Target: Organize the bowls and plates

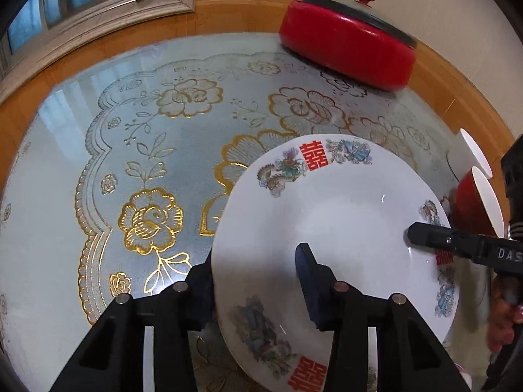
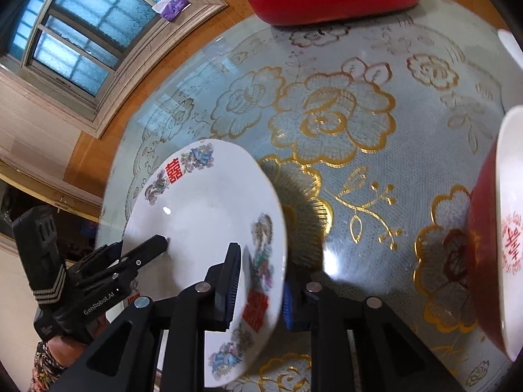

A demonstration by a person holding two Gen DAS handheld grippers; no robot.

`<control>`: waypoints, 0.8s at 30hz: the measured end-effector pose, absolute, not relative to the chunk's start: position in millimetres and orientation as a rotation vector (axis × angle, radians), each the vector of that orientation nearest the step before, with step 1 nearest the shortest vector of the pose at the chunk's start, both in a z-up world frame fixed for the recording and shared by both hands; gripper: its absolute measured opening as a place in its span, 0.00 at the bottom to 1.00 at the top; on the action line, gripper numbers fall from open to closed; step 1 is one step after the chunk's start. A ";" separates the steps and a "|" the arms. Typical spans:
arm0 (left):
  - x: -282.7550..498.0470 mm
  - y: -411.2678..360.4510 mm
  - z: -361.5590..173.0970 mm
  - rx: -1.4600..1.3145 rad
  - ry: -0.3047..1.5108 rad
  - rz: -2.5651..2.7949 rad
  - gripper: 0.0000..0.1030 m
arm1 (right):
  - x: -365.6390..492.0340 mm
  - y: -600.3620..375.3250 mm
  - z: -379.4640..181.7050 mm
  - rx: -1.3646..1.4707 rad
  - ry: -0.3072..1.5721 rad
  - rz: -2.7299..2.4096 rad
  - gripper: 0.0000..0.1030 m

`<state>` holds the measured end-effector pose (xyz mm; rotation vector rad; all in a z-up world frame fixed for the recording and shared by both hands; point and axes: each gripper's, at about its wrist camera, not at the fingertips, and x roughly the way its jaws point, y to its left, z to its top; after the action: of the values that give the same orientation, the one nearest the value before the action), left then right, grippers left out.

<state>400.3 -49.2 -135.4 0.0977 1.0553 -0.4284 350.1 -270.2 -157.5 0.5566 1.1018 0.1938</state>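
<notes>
Plate [image 1: 333, 228] tilted, raised off the bench [image 1: 98, 170], rim clamped on both sides: left tongs [image 1: 255, 281] grip one edge, right tongs [image 2: 258, 281] grip the opposite edge. Red bowl [image 2: 490, 228] just beside the right tongs; red pot [image 1: 346, 49] at far edge.

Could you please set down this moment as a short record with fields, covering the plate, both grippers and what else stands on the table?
held item: white round plate with red double-happiness characters and coloured rim figures, lifted and tilted above the table
left gripper: closed over the plate's near rim, one finger on each face
right gripper: closed over the plate's opposite rim
table: glass top over a gold-flowered cloth, wooden border
far edge: red lidded pot
right side: two red bowls with white insides, tilted
</notes>
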 end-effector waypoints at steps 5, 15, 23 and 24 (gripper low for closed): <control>398.2 -42.0 -132.3 0.072 1.051 -0.408 0.35 | 353.8 -266.2 -153.1 0.513 1.123 0.180 0.19; 379.2 -26.2 -122.8 0.037 1.039 -0.402 0.33 | 347.4 -265.6 -141.7 0.569 1.137 0.208 0.16; 361.5 -18.2 -103.1 -0.001 1.011 -0.389 0.33 | 345.2 -263.6 -119.0 0.581 1.115 0.224 0.16; 360.0 -17.4 -100.3 -0.004 1.008 -0.389 0.33 | 343.9 -263.7 -116.5 0.582 1.110 0.226 0.16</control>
<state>360.0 -17.4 -100.3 -0.0038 1.0080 -0.3887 343.9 -263.7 -116.5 0.5825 1.1098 0.2257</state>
